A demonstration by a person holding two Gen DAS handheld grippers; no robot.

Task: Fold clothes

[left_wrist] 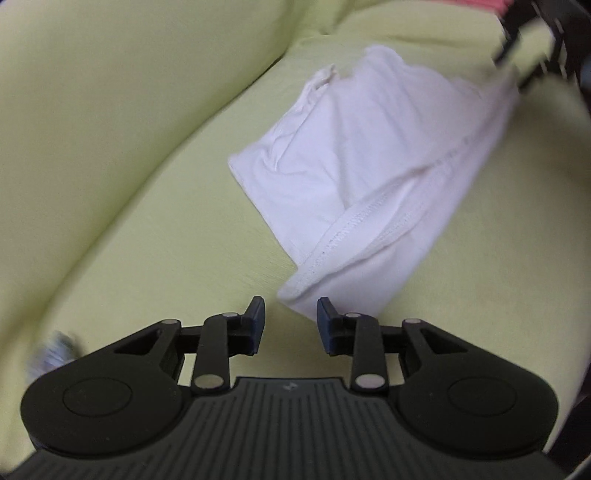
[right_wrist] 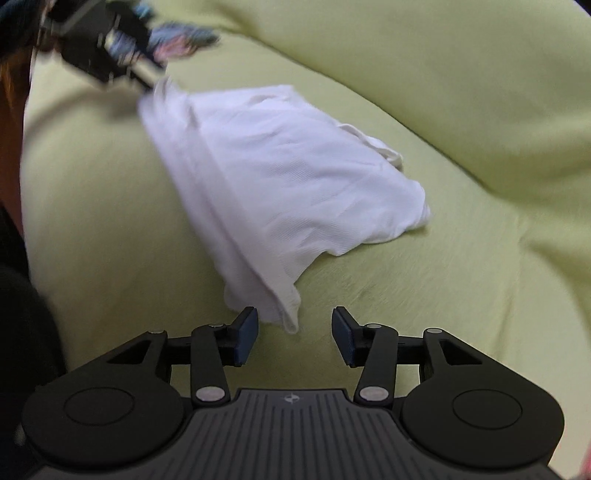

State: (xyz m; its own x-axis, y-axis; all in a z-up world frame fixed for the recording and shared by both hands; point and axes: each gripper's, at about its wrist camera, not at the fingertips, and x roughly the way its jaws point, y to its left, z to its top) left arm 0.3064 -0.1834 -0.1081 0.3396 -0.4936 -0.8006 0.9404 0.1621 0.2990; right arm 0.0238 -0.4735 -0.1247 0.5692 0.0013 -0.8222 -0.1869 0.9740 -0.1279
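A white garment (left_wrist: 354, 166) lies folded on the yellow-green sofa seat (left_wrist: 166, 240). My left gripper (left_wrist: 291, 317) is open, and the garment's hemmed near corner sits just ahead of its fingertips, not between the pads. In the right wrist view the same white garment (right_wrist: 288, 166) tapers to a corner that hangs into the gap of my right gripper (right_wrist: 295, 326). That gripper is open and its pads do not press the cloth. Each gripper appears blurred at the garment's far corner in the other's view: the right gripper (left_wrist: 524, 48) and the left gripper (right_wrist: 122, 62).
The sofa's back cushion (right_wrist: 461, 92) rises behind the seat (right_wrist: 443, 295). A multicoloured patterned cloth (right_wrist: 184, 37) lies blurred near the left gripper, also seen as a blurred patterned cloth (left_wrist: 55, 350). A person's dark clothing (right_wrist: 22, 350) fills the left edge. Something pink (left_wrist: 480, 3) shows at the top.
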